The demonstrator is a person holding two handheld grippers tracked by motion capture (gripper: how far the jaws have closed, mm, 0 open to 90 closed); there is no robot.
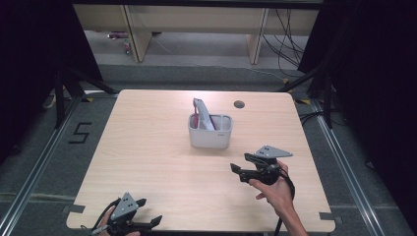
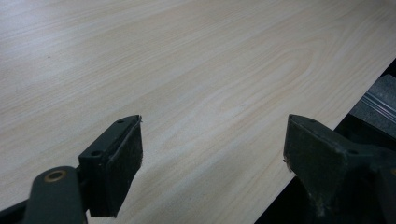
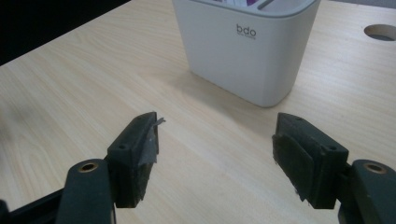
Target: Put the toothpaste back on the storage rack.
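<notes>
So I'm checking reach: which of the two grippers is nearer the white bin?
The right gripper: it sits close in front of the bin, fingers open and aimed at it. The left gripper waits back at the table's near edge.

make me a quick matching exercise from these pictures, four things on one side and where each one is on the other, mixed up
Things:
1. white rounded plastic holder
2. round hole in the light wooden table top
3. left gripper
4. right gripper

Places:
A. at the table's near edge, jaws apart over bare wood
B. middle of the table, with grey and red items standing in it
C. just in front of the holder, jaws apart with nothing between them
D. near the table's far edge, beyond the holder

Pairs: 1-B, 2-D, 3-A, 4-C
</notes>
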